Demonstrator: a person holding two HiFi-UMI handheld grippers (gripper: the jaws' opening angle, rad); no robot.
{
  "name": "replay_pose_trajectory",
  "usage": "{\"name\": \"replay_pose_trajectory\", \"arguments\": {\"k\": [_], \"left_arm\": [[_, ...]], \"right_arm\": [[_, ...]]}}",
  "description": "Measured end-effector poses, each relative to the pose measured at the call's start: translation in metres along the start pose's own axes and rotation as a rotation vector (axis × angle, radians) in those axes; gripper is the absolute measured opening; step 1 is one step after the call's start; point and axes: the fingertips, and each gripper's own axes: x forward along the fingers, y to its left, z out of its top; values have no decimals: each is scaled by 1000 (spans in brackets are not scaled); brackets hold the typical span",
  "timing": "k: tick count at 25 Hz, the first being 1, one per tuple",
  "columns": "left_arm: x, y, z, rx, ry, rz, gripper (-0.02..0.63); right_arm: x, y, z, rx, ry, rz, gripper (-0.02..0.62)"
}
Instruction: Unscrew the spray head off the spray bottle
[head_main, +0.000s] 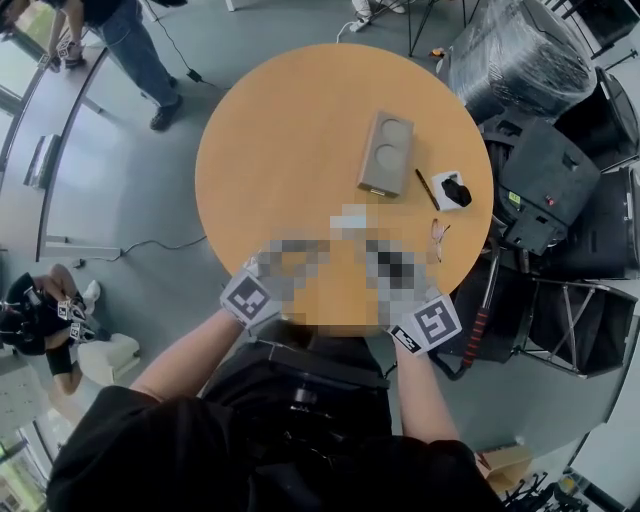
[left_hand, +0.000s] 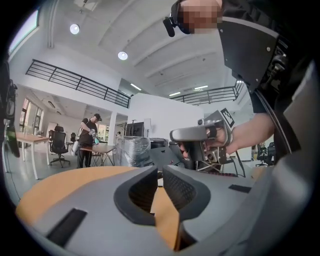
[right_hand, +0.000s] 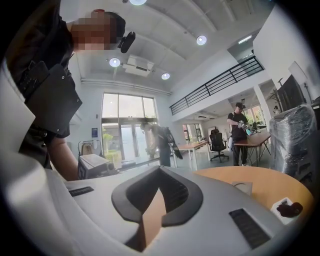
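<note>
Open-plan office hall, with desks (right_hand: 252, 141) and office chairs (right_hand: 218, 142) beyond the right gripper (right_hand: 159, 170), mezzanine railing (right_hand: 215, 87) above, tall windows (right_hand: 125, 127) ahead.

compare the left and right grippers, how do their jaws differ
The left gripper has its jaws a narrow slit apart; the right gripper has its jaws shut tip to tip. The left gripper faces the right gripper directly; the right gripper view shows no left gripper. Both hold nothing, at the round table.

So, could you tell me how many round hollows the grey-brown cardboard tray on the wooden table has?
2. Both are in the grey-brown cardboard tray: one hollow toward the far edge of the round wooden table, the other beside it on the near side. None looks hidden.
</note>
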Motion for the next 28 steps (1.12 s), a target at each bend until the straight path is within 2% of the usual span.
{"name": "replay_pose_trajectory", "arguments": {"k": [4,9,15,22,28], "left_arm": [[22,13,-44,-65,28,32,112],[44,28,-115,-89,107,70,173],[76,45,-179,-91,126,108,226],[101,54,-228,-57,141,143,265],[124,57,-248,-80,116,139,345]], "right_arm": [[6,-19,-17,16,7,-3,-8],[14,-37,-45,38,15,-14,-8],[21,-58,-88,56,19,-26,-8],[26,-74,-126,85,17,-33,-8],[22,-87,-148,139,2,-54,-8]]}}
